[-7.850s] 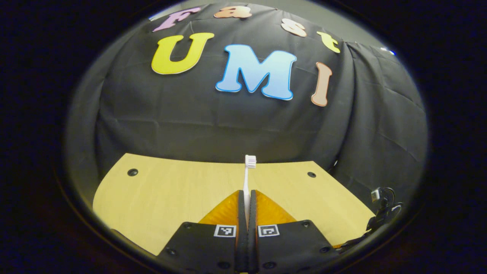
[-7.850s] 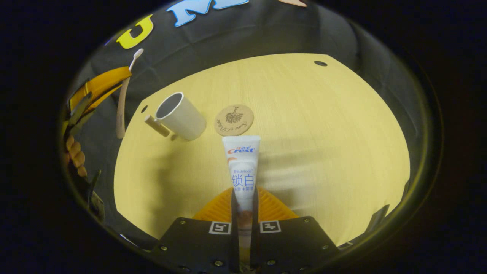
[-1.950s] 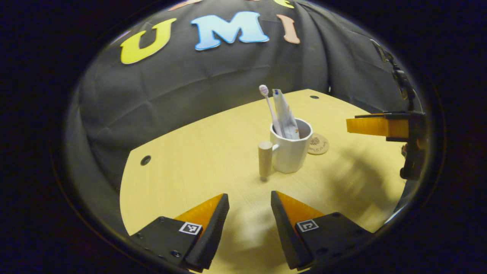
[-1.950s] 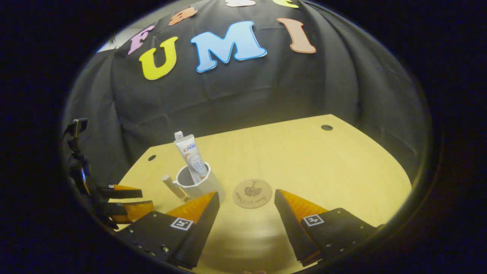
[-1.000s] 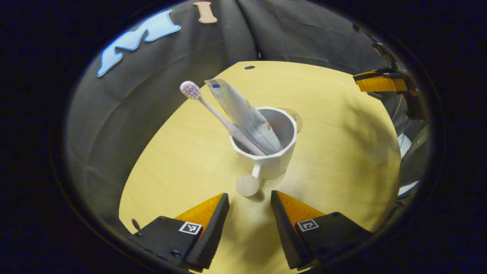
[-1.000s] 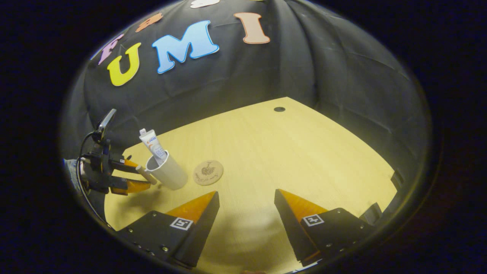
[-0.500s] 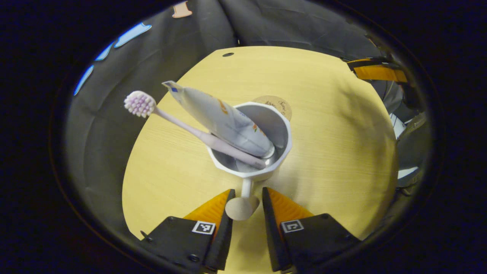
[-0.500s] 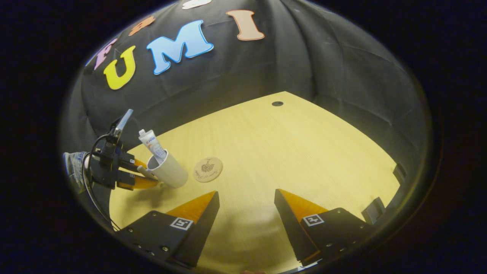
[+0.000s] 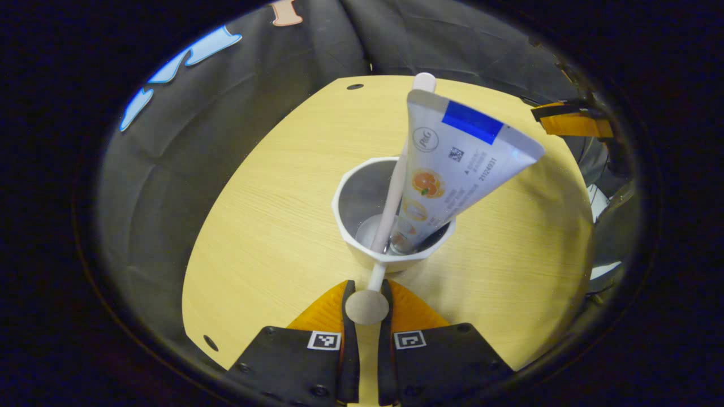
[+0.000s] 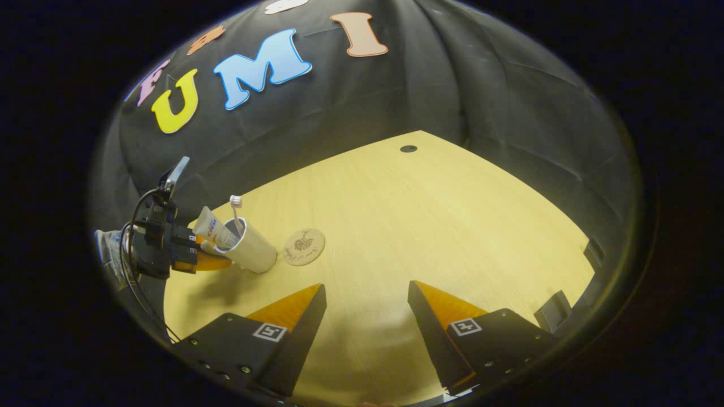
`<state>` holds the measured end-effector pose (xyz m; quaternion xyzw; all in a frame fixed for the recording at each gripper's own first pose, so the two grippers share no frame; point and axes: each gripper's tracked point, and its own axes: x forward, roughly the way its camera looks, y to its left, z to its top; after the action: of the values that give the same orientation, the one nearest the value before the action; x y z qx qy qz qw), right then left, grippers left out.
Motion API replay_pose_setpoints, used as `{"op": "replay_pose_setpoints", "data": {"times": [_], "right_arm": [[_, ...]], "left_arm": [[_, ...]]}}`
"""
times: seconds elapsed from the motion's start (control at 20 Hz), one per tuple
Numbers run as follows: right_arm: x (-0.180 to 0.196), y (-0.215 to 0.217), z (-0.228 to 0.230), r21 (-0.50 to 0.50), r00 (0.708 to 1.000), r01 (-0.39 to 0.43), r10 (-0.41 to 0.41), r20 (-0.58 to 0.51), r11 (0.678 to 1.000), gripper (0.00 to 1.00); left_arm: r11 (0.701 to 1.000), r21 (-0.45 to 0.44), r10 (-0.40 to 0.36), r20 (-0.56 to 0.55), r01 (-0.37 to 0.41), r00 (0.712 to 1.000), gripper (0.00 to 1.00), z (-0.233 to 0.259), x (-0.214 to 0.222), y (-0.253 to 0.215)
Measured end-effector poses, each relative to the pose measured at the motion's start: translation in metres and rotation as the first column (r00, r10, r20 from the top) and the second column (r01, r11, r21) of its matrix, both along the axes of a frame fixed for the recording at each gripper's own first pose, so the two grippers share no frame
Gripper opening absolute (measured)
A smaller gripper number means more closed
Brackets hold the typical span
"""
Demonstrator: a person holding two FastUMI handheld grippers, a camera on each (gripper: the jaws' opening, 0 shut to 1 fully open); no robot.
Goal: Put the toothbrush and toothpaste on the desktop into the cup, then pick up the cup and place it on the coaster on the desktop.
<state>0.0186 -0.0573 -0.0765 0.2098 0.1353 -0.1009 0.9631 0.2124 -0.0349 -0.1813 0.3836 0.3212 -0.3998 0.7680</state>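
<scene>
White cup (image 9: 362, 249) handle pinched by left tool (image 9: 365, 294); right tool (image 10: 366, 305) gapes wide.

Left gripper (image 9: 366, 294) clamping, right gripper (image 10: 366, 299) idling apart.
The left one's fingers are pressing both sides of the cup's handle (image 9: 367, 305); the right one's fingers are spreading wide, gripping nothing.

White cup (image 9: 362, 251), white blue-banded toothpaste (image 9: 452, 164), pale wood-grain desktop (image 9: 271, 215).

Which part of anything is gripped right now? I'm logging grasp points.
The left gripper is shut on the white faceted cup by its round-ended wooden handle. The right gripper is open, holding nothing.
</scene>
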Motion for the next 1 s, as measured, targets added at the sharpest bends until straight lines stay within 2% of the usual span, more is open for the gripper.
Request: {"op": "replay_pose_setpoints", "data": {"times": [0.05, 0.1, 0.7, 1.0], "right_arm": [[-0.001, -0.001, 0.000, 0.004, 1.000, 0.000, 0.000, 0.000, 1.000, 0.89], [-0.001, -0.001, -0.001, 0.006, 1.000, -0.001, 0.001, -0.001, 1.000, 0.89], [-0.011, -0.010, -0.007, 0.023, 1.000, 0.010, -0.010, 0.002, 1.000, 0.89], [-0.016, -0.013, -0.014, 0.031, 1.000, 0.015, -0.015, -0.007, 0.999, 0.89]], "left_arm": [[1.000, -0.003, 0.001, 0.005, -0.001, 1.000, 0.27, 0.002, 0.000, 0.000], [1.000, -0.008, 0.002, 0.011, -0.002, 1.000, 0.20, 0.005, 0.001, -0.001], [0.996, -0.089, 0.005, 0.062, 0.001, 0.998, 0.19, 0.029, 0.001, -0.037], [0.988, -0.154, 0.035, 0.106, -0.019, 0.994, 0.19, 0.046, 0.004, -0.059]]}}
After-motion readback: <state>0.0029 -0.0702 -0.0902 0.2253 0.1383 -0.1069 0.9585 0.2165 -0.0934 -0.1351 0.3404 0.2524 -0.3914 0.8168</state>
